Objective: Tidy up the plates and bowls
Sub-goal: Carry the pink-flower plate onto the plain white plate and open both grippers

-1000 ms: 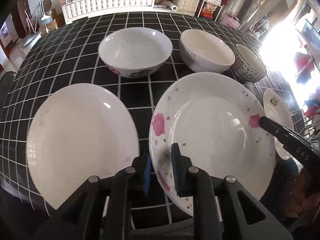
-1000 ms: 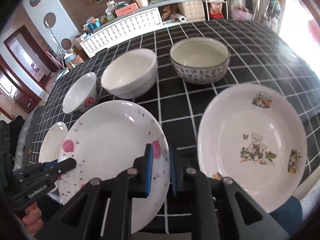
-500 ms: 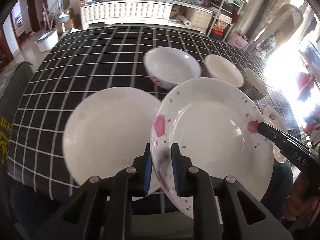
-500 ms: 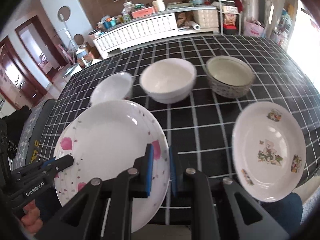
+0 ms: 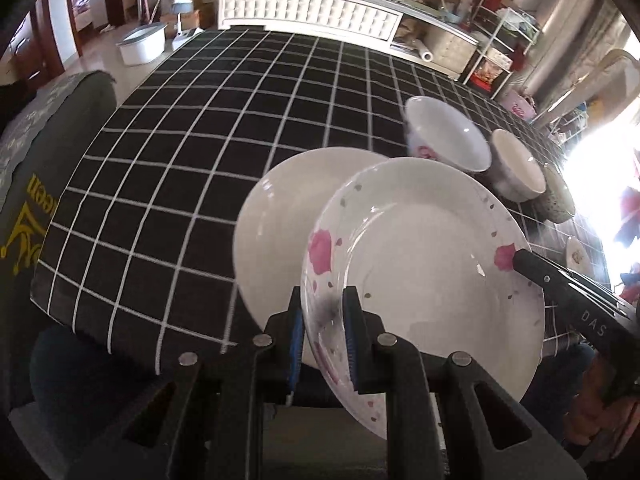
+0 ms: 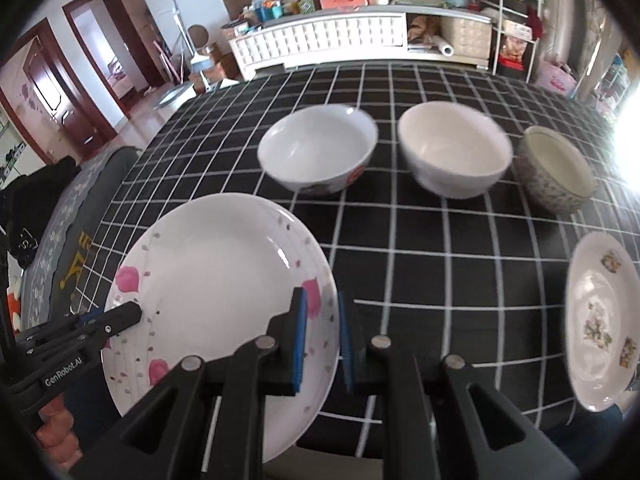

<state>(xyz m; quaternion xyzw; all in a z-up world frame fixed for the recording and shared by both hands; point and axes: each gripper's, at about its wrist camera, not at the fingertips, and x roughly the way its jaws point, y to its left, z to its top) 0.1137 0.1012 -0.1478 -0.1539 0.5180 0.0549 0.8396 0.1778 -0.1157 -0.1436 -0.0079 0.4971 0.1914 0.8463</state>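
A white plate with pink flowers point(image 5: 424, 264) hangs tilted above the black checked tablecloth point(image 5: 200, 140), held at two opposite rims. My left gripper point(image 5: 322, 308) is shut on its near-left rim. My right gripper point(image 6: 322, 304) is shut on its right rim by a pink flower. A plain white plate point(image 5: 280, 216) lies on the cloth, and the flowered plate point(image 6: 216, 280) covers its right part. Behind stand a bowl with a red mark point(image 6: 316, 148), a white bowl point(image 6: 452, 148) and a patterned bowl point(image 6: 560, 168). A plate with bear pictures point(image 6: 600, 320) lies at the right.
A grey covered seat point(image 5: 24, 184) stands against the table's left edge. A white cabinet point(image 5: 308, 12) with clutter on top runs along the far wall. The table's near edge lies just under both grippers. A person's hand point(image 6: 56, 428) holds the left gripper.
Both grippers have carried the flowered plate to the left, so it now overlaps the plain white plate. The bowls and the bear plate have slid toward the right in both views.
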